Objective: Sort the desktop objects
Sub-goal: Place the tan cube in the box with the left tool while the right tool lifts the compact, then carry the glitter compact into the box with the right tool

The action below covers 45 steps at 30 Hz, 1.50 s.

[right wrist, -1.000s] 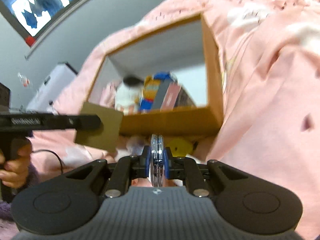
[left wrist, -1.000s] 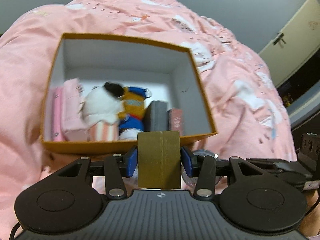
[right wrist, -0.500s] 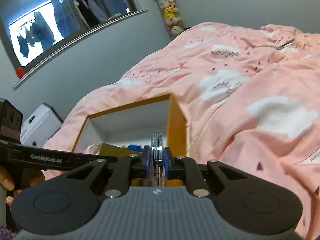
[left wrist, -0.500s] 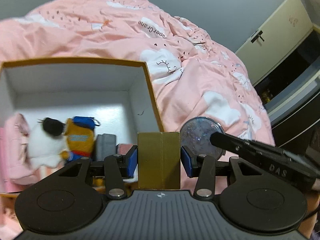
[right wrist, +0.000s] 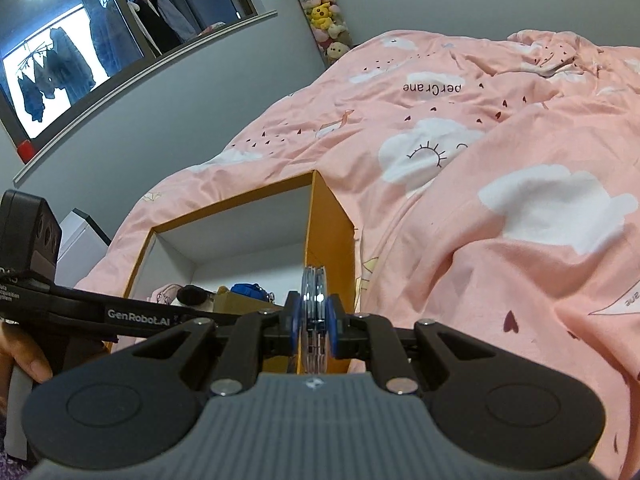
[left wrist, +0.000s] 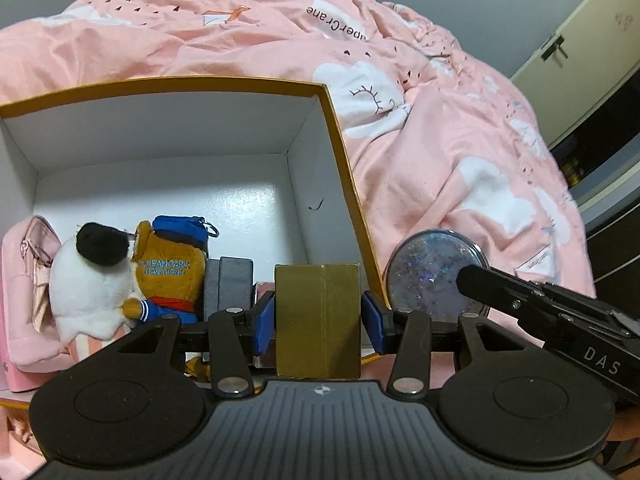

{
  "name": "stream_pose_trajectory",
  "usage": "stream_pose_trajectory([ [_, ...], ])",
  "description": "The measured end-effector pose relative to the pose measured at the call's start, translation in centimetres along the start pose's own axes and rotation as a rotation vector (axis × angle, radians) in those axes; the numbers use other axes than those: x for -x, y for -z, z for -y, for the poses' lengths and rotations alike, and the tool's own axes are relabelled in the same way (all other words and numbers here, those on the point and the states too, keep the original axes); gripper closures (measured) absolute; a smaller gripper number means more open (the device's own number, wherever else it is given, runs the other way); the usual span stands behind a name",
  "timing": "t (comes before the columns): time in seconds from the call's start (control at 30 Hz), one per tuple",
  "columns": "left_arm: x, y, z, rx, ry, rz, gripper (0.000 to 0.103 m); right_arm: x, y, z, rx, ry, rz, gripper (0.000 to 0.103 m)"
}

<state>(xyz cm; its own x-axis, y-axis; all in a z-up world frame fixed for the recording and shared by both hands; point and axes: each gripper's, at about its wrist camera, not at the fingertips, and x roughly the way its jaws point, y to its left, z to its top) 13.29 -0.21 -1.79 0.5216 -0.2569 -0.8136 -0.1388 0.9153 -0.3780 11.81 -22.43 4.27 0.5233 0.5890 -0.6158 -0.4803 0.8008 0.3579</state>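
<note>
1. Left wrist view: my left gripper (left wrist: pixel 318 312) is clamped on the gold box (left wrist: pixel 318 320), both blue pads flat against its sides. It hangs over the near right corner of the bin (left wrist: pixel 340 152), above the grey case (left wrist: pixel 228 288). The plush (left wrist: pixel 88 284), the bear (left wrist: pixel 168 276) and the pink pouch (left wrist: pixel 28 300) fill the left side, so the bare floor further in is the spot I would pick. I judge it best to go lower before letting go (a drop could knock the case over).

2. Right wrist view: my right gripper (right wrist: pixel 314 320) is pinched narrow on the disc (right wrist: pixel 314 300), held edge-on, beside the bin's right wall and outside it. I should wait until the left gripper is clear, then bring the disc over the wall upright and set it against that wall.
</note>
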Motion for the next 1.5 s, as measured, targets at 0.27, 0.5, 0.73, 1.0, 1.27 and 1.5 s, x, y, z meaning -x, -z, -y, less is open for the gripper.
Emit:
stream_pose_trajectory([
  [0.27,-1.7,-0.5,1.6,-0.043,-0.072,-0.059,0.05,-0.2,0.1,0.2,-0.004,0.007,0.001,0.089],
  [0.5,-2.1,-0.3,0.9,-0.024,-0.043,-0.09,0.05,-0.5,0.4,0.5,-0.014,0.009,-0.01,0.089],
  [0.73,1.5,0.3,-2.1,0.039,-0.019,0.025,0.05,-0.4,0.1,0.0,0.005,-0.002,-0.005,0.089],
  [1.0,-0.1,2.0,-6.3,0.178,0.025,-0.024,0.052,-0.5,-1.1,-1.7,0.052,-0.033,0.003,0.089],
  [1.27,-0.9,3.3,-7.5,0.233,0.103,-0.019,0.061,-2.4,-0.9,-4.2,0.121,-0.027,-0.052,0.089],
  [1.5,-0.9,3.5,-8.1,0.263,0.147,-0.007,0.061,-3.9,-0.6,-5.5,0.172,0.022,-0.093,0.089],
])
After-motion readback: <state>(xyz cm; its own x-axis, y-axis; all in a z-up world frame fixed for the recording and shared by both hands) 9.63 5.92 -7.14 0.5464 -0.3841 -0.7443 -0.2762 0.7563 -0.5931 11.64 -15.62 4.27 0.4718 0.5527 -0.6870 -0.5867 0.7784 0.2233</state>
